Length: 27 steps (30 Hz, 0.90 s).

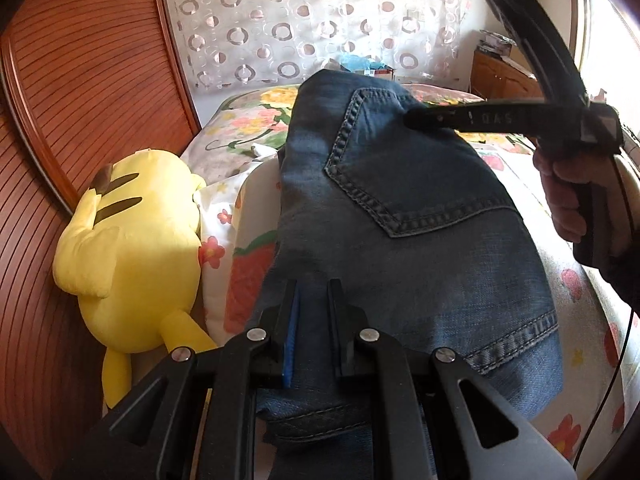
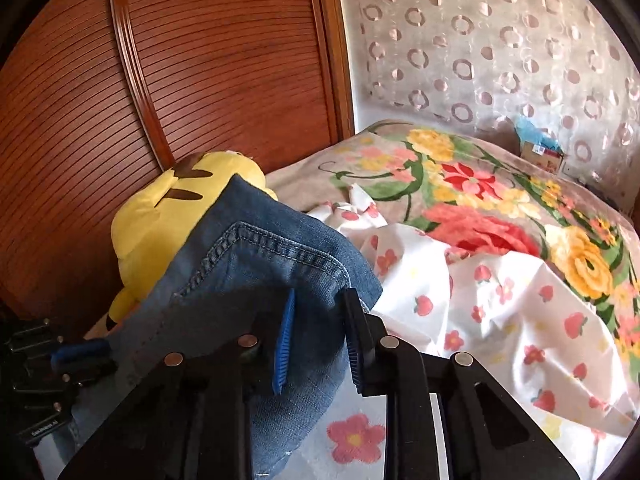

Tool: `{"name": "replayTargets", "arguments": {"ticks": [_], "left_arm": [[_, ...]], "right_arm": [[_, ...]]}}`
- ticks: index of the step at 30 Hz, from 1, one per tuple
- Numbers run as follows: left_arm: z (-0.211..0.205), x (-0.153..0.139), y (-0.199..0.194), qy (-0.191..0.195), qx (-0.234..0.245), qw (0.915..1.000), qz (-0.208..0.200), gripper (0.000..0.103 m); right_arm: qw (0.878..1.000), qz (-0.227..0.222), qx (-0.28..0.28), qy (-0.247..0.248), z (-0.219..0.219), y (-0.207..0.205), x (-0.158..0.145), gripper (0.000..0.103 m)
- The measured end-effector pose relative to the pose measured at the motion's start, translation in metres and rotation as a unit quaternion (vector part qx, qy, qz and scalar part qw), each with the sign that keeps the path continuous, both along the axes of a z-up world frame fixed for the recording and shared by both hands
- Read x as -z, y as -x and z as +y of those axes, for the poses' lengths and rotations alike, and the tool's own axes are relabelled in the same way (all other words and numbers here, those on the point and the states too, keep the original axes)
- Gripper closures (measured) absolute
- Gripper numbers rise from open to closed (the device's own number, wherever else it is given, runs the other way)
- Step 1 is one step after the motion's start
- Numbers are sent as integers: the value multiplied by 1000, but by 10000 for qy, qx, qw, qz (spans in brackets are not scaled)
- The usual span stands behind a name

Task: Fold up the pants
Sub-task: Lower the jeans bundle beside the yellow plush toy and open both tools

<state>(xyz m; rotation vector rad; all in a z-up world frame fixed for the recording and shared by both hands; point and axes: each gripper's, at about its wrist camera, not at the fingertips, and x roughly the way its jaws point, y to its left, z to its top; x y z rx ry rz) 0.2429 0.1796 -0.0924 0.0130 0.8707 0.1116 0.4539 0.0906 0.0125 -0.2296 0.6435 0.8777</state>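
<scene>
Left wrist view: The left gripper (image 1: 313, 300) sits at 6 o'clock, its jaws drawn nearly together on a fold of the pants (image 1: 400, 216). The pinched denim runs down between the fingers and out of frame, so its lower edge is cut off. The pants lie folded on the bed (image 1: 248, 128), spreading from centre toward 12 o'clock, one back pocket facing up. The right gripper (image 1: 412, 118) enters from 2 o'clock, held by a hand (image 1: 560, 192). It is seen side-on, with the tip over the pocket's top edge; from this angle its jaw gap cannot be read. A yellow plush toy (image 1: 132, 240) lies at 9 o'clock against a wooden slatted panel (image 1: 80, 80).

Right wrist view: The right gripper (image 2: 320, 312) sits at 6 o'clock. Its jaws stand partly apart, with a raised bulge of pants denim between them. Whether both pads press the cloth is hard to make out. The pants cover the plush toy's lower half at 9 o'clock. Part of the left gripper shows at 8 o'clock, dark and cropped. A floral sheet (image 2: 520, 320) fills the area from 2 to 5 o'clock.
</scene>
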Motion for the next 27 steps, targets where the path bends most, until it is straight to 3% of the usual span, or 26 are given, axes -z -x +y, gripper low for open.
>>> {"name": "replayTargets", "arguments": {"ticks": [7, 12, 14, 19, 21, 22, 27], "left_arm": [[-6, -15, 1, 160, -108, 9997, -122, 88], [-18, -31, 2, 205, -1, 9993, -310, 72], [-24, -35, 1, 222, 49, 9991, -366, 58], [-41, -41, 0, 208, 181, 9988, -408, 49], [-47, -44, 2, 221, 233, 9986, -428, 38], [-49, -46, 2, 247, 245, 9983, -467, 27], [-66, -56, 9, 263, 328, 9973, -607, 24]], "right_arm": [[9995, 265, 117, -142, -14, -9, 1, 66], [9995, 168, 174, -186, -36, 5, -7, 63], [9997, 99, 164, -163, -43, 14, -9, 63], [9998, -43, 157, -82, -58, 40, -14, 63], [9997, -114, 220, -63, -68, 50, -18, 63], [9995, -132, 258, -77, -73, 56, -20, 63], [9987, -226, 428, -186, -104, 84, -30, 63]]}}
